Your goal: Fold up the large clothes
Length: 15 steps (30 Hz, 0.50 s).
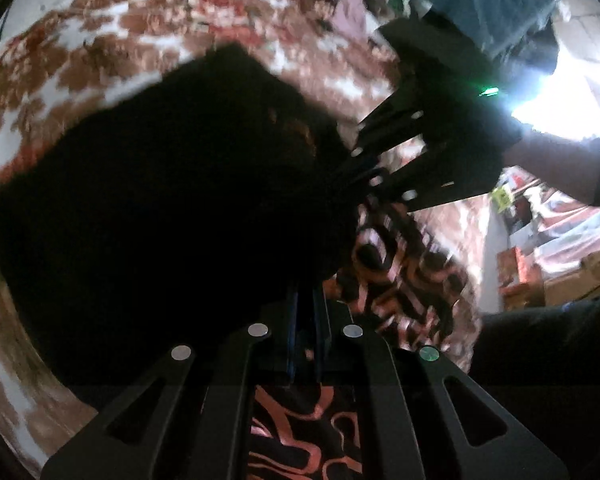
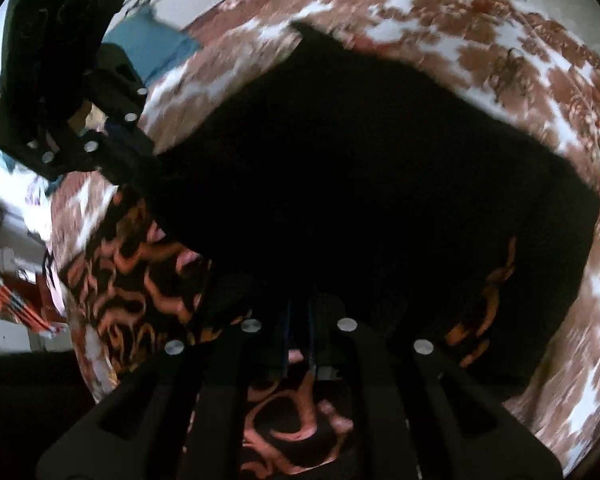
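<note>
Two grippers grip one black garment (image 1: 148, 208) with orange swirls, spread over a brown-and-white blanket (image 1: 100, 28). Left wrist view: left gripper (image 1: 306, 312) clamped on cloth; right gripper (image 1: 364, 176) pinches the far edge. Right wrist view: right gripper (image 2: 300, 320) clamped too. Better carry both edges level, taut. No writing legible.

I count one black garment with orange swirls (image 1: 160, 208) stretched ahead of my two grippers, left (image 1: 306, 320) and right (image 2: 300, 316), over one brown-and-white patterned bedspread (image 1: 100, 40) beyond them.
</note>
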Motion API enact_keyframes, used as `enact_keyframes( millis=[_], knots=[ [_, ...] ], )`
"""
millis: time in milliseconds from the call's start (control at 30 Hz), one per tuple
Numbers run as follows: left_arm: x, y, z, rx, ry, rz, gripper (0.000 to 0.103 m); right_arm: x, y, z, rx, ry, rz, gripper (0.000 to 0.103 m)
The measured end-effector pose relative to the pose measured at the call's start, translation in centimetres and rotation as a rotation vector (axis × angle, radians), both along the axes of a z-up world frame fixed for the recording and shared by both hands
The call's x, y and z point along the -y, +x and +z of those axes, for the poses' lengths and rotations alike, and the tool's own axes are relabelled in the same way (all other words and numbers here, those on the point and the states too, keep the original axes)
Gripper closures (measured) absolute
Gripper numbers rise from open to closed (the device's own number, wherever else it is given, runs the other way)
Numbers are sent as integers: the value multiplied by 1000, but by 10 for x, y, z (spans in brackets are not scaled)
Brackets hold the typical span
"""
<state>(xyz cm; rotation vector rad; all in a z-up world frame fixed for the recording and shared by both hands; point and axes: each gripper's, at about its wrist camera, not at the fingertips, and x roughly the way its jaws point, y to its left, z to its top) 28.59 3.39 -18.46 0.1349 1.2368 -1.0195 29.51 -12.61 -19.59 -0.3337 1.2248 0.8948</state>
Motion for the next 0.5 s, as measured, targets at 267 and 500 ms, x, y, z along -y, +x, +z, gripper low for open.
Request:
enact_keyframes(
  millis=[267,500],
  knots=[
    [-5,-54,-48,71,114,164,31,9,-57,-49,-2,-67,-108,20],
    [-28,-73,-30,104,159,235,6,35,-57,-20,30,-101,-259,10]
  ],
)
